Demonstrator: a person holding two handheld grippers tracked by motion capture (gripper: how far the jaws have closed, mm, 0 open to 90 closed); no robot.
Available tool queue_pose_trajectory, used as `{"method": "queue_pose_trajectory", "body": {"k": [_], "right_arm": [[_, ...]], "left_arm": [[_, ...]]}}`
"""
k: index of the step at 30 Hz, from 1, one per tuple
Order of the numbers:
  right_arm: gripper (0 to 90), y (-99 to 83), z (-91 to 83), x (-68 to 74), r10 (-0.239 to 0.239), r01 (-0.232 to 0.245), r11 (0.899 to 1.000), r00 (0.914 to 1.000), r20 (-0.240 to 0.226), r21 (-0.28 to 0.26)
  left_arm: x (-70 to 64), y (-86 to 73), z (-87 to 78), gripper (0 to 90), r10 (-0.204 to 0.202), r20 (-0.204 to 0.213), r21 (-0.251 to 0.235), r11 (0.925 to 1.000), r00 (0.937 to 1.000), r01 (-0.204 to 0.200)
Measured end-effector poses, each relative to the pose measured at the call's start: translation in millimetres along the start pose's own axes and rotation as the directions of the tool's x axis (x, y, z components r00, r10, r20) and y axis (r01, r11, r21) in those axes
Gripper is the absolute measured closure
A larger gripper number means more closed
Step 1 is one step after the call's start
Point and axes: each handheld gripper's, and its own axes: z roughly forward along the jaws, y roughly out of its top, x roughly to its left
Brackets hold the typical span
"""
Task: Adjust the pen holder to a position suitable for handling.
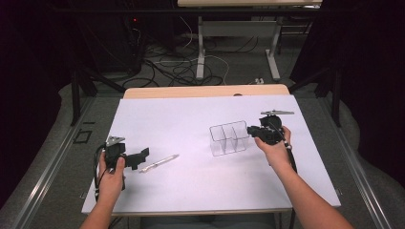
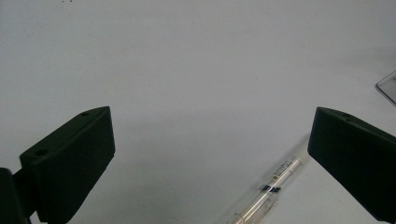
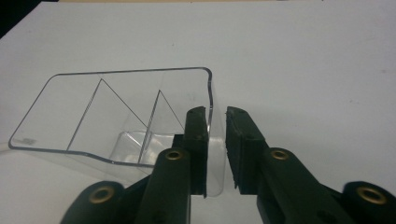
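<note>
From above, the left gripper (image 1: 136, 159) sits just left of a pen (image 1: 160, 163). Its own view shows jaws wide apart; the slim, light, slippery pen (image 2: 266, 193) wants a mid-barrel hold. The right gripper (image 3: 215, 149) pinches the clear organizer's (image 3: 116, 112) thin, rigid right wall.

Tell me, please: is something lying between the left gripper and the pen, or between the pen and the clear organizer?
Nothing visible blocks either path. The left gripper is open, with the pen lying on bare white table between its jaws. From the pen to the clear organizer, which the right gripper pinches by a wall, there is bare table.
</note>
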Motion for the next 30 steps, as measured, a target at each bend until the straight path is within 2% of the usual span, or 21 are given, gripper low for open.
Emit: {"method": "queue_pose_trajectory", "body": {"k": [1, 3, 7, 12, 20, 22, 27, 30], "right_arm": [[83.2, -1.4, -1.2, -1.5, 0.006, -0.006, 1.000, 0.9999, -0.009, -0.010], [89.8, -5.4, -3.6, -6.8, 0.018, -0.018, 1.000, 0.9998, 0.010, -0.025], [90.0, -10.4, 0.3, -15.8, 0.014, -0.014, 1.000, 0.9997, 0.020, -0.019], [90.0, -20.2, 14.3, -20.2, 0.006, -0.006, 1.000, 0.9996, 0.028, 0.016], [90.0, -25.8, 22.2, -10.4, -0.024, 0.023, 0.999, 0.9996, 0.014, 0.043], [90.0, -26.8, 21.9, -8.1, -0.037, 0.036, 0.999, 0.9989, 0.029, 0.040], [90.0, -29.7, 20.6, -6.4, -0.010, 0.009, 0.999, 0.9996, 0.027, 0.032], [90.0, -31.1, 21.6, -2.7, -0.025, 0.024, 0.999, 0.9992, 0.033, 0.025]], "left_arm": [[0.1, 0.1, -0.2, 0.6, 0.001, -0.002, 0.002, 1.0000, 1.0000, -0.001], [0.4, 0.0, -0.1, 0.6, 0.001, -0.003, 0.002, 1.0000, 1.0000, -0.001], [0.2, 0.2, 0.4, 0.6, 0.000, -0.006, 0.001, 1.0000, 1.0000, 0.000], [-0.4, 0.8, 0.7, 0.6, 0.005, -0.006, 0.005, 1.0000, 1.0000, -0.005], [-0.3, 0.2, 1.3, 0.6, 0.005, -0.008, 0.006, 1.0000, 1.0000, -0.005], [-0.3, 0.2, 1.0, 0.6, 0.006, -0.007, 0.003, 1.0000, 1.0000, -0.006], [-0.4, 0.3, 0.9, 0.6, 0.011, -0.007, 0.006, 0.9999, 0.9999, -0.011], [-1.3, 0.5, 1.3, 0.6, 0.011, -0.006, 0.004, 0.9999, 0.9999, -0.011]]}}
